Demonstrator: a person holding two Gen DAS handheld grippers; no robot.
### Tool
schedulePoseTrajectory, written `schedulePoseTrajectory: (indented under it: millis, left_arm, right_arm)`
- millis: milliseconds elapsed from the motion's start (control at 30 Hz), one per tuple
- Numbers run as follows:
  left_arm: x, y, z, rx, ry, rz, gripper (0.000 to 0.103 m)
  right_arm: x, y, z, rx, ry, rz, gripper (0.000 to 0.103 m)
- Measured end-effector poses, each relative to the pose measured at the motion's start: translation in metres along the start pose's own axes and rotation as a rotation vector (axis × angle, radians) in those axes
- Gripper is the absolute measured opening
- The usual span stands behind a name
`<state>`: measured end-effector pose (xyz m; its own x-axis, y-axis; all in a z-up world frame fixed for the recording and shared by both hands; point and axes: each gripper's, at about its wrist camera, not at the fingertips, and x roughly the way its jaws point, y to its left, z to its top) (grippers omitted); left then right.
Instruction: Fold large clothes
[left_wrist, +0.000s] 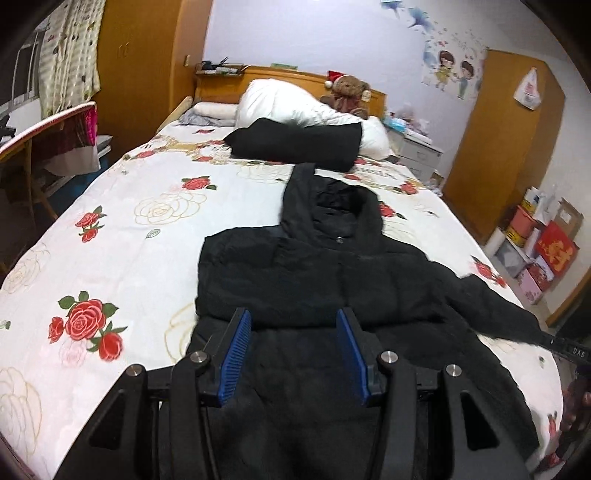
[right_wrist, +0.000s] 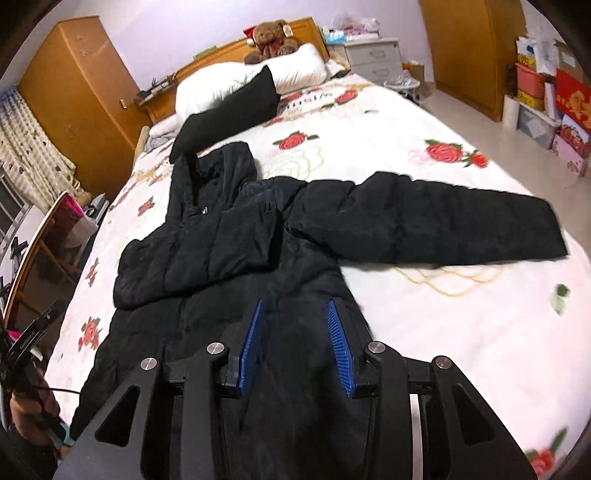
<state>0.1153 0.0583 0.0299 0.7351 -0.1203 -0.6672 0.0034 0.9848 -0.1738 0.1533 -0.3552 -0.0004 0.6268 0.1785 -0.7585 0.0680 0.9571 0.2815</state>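
Black padded hooded jacket (right_wrist: 229, 236) spread flat across the bed with the white rose-printed cover (left_wrist: 147, 206), hood (left_wrist: 332, 210) pointing toward the wooden headboard (left_wrist: 291, 79). One sleeve folded in over the chest (right_wrist: 199, 258); the other sleeve (right_wrist: 436, 221) stretched straight out to the side over the cover.

Left hand-held gripper (left_wrist: 293, 343) poised above the jacket's lower body, blue ribbed pads (left_wrist: 236, 354) parted about halfway, nothing between them, only dark fabric visible beneath. Right hand-held gripper (right_wrist: 295, 343) likewise over the lower part of the jacket, blue pads (right_wrist: 340, 347) apart at a moderate gap, gripping nothing.

Farther up the bed, a second black folded garment (left_wrist: 295, 144) lying against a white quilt or pillow bundle (left_wrist: 295, 107), touching it, just beyond the hood. Brown teddy bear with a red Santa hat (left_wrist: 349, 92) seated by the headboard. Grey bedside drawer unit (right_wrist: 373, 59) next to the bed, orange-brown wooden wardrobe (right_wrist: 77, 81) in the corner, stacked boxes and red packages (right_wrist: 554, 99) on the floor along the wall.
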Motion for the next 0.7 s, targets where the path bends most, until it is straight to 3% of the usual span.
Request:
schedulePoseTrajectory:
  millis: [233, 433, 467, 533, 700]
  left_arm:
    - [-0.040, -0.037, -0.009, 0.041, -0.018, -0.050, 0.051]
    - [-0.027, -0.076, -0.005, 0.082, -0.001, -0.073, 0.051]
    - [-0.022, -0.081, -0.003, 0.087, -0.001, -0.076, 0.051]
    - [-0.007, -0.094, 0.001, 0.109, 0.006, -0.074, 0.051]
    - [0.026, -0.115, 0.017, 0.161, 0.007, -0.063, 0.051]
  right_arm:
    - [-0.048, -0.014, -0.015, 0.004, -0.073, -0.033, 0.037]
    - [-0.054, -0.058, -0.016, 0.127, -0.095, -0.061, 0.039]
    - [-0.053, -0.068, -0.015, 0.148, -0.098, -0.073, 0.042]
    - [-0.050, -0.087, -0.014, 0.182, -0.098, -0.084, 0.064]
    - [-0.034, -0.145, -0.004, 0.275, -0.086, -0.126, 0.067]
